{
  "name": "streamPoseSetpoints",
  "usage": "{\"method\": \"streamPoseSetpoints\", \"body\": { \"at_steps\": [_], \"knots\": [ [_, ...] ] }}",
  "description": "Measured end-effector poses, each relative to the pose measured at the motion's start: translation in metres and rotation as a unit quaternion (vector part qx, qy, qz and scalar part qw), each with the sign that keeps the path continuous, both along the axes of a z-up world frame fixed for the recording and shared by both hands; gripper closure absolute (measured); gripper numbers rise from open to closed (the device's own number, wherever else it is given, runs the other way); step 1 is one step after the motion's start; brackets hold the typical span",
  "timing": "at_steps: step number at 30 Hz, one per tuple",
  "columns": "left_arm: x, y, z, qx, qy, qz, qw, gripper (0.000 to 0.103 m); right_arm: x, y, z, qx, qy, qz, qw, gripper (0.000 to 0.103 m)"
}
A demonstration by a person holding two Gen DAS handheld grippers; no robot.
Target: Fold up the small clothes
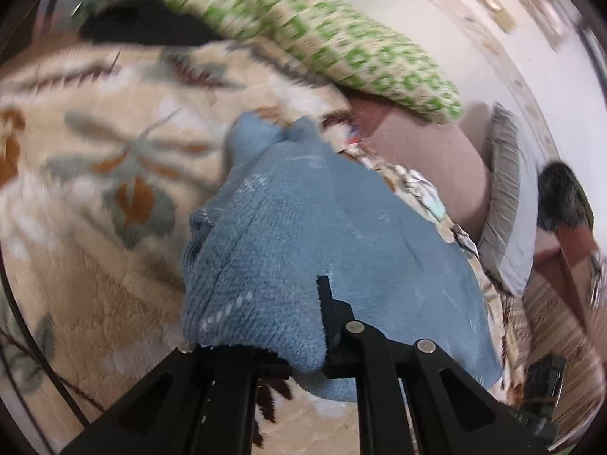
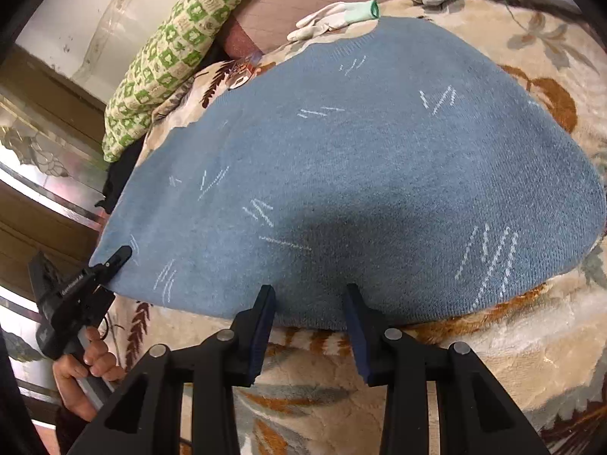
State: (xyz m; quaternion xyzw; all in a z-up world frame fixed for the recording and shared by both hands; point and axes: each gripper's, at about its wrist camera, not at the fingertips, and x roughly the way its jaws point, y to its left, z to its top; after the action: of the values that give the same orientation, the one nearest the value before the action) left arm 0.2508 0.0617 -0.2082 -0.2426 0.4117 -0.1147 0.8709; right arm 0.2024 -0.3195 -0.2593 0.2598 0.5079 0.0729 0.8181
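Blue sweater on a flowery blanket

The sweater [image 2: 379, 174] is soft blue with little white dashes sewn here and there. The blanket [image 2: 493, 341] under it is cream with grey leaves and orange and brown flowers. The pillow [image 2: 178, 49] has green and cream squares. A glove [image 2: 334, 17] is white with a light green cuff. The left tongs [image 2: 114, 261] and right tongs [image 2: 309, 303] are black, and the right ones have dark blue pads [image 2: 265, 326].
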Motion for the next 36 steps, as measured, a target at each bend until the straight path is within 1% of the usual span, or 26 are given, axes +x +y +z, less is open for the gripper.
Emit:
{"method": "streamPoseSetpoints", "body": {
  "at_steps": [2, 5, 7, 8, 10, 13, 17, 19, 20, 23, 26, 27, 28, 30, 31, 32, 34, 35, 36],
  "knots": [
    [-0.006, -0.01, 0.016, 0.032, -0.019, -0.015, 0.9992, 0.095, 0.0, -0.005, -0.001, 0.014, 0.004, -0.004, 1.0, 0.065],
    [-0.011, -0.03, 0.04, 0.054, -0.041, -0.035, 0.9971, 0.095, -0.002, -0.015, 0.0, 0.039, 0.005, -0.009, 0.999, 0.065],
    [-0.012, -0.048, 0.057, 0.081, -0.055, -0.055, 0.9936, 0.095, -0.006, -0.022, 0.003, 0.05, 0.0, -0.014, 0.999, 0.065],
    [-0.012, -0.06, 0.067, 0.097, -0.062, -0.068, 0.991, 0.095, -0.009, -0.028, 0.006, 0.052, -0.006, -0.018, 0.998, 0.065],
    [-0.014, -0.081, 0.082, 0.114, -0.072, -0.091, 0.9867, 0.095, -0.013, -0.038, 0.009, 0.056, -0.014, -0.028, 0.998, 0.065],
    [-0.012, -0.122, 0.105, 0.138, -0.084, -0.129, 0.9784, 0.095, -0.02, -0.067, 0.012, 0.085, -0.027, -0.063, 0.994, 0.065],
    [-0.013, -0.179, 0.123, 0.161, -0.092, -0.174, 0.9672, 0.095, -0.032, -0.112, 0.018, 0.135, -0.052, -0.121, 0.982, 0.065],
    [-0.016, -0.212, 0.126, 0.171, -0.097, -0.2, 0.9598, 0.095, -0.039, -0.127, 0.023, 0.143, -0.066, -0.137, 0.978, 0.065],
    [-0.019, -0.226, 0.126, 0.176, -0.098, -0.21, 0.9568, 0.095, -0.045, -0.139, 0.026, 0.145, -0.075, -0.15, 0.975, 0.065],
    [-0.031, -0.279, 0.118, 0.197, -0.1, -0.251, 0.9424, 0.094, -0.054, -0.164, 0.028, 0.153, -0.085, -0.175, 0.969, 0.065],
    [-0.046, -0.33, 0.093, 0.222, -0.095, -0.294, 0.9248, 0.094, -0.059, -0.184, 0.023, 0.164, -0.085, -0.199, 0.962, 0.066],
    [-0.054, -0.351, 0.079, 0.233, -0.093, -0.316, 0.9152, 0.094, -0.063, -0.197, 0.019, 0.17, -0.084, -0.21, 0.959, 0.066],
    [-0.059, -0.364, 0.07, 0.243, -0.093, -0.328, 0.9082, 0.094, -0.066, -0.205, 0.016, 0.174, -0.084, -0.221, 0.956, 0.065],
    [-0.072, -0.395, 0.044, 0.292, -0.095, -0.357, 0.8823, 0.094, -0.07, -0.223, 0.011, 0.178, -0.084, -0.237, 0.951, 0.065],
    [-0.075, -0.405, 0.032, 0.312, -0.092, -0.361, 0.8742, 0.093, -0.073, -0.229, 0.009, 0.18, -0.085, -0.244, 0.949, 0.065],
    [-0.076, -0.409, 0.023, 0.319, -0.087, -0.358, 0.8733, 0.092, -0.073, -0.236, 0.006, 0.185, -0.085, -0.252, 0.946, 0.065],
    [-0.077, -0.405, 0.019, 0.302, -0.085, -0.355, 0.8807, 0.091, -0.072, -0.244, 0.002, 0.193, -0.084, -0.256, 0.943, 0.065],
    [-0.077, -0.4, 0.022, 0.288, -0.089, -0.36, 0.8828, 0.084, -0.071, -0.245, 0.0, 0.2, -0.084, -0.253, 0.943, 0.065],
    [-0.078, -0.396, 0.026, 0.276, -0.091, -0.369, 0.8829, 0.081, -0.069, -0.245, -0.001, 0.211, -0.087, -0.246, 0.942, 0.061]
  ]
}}
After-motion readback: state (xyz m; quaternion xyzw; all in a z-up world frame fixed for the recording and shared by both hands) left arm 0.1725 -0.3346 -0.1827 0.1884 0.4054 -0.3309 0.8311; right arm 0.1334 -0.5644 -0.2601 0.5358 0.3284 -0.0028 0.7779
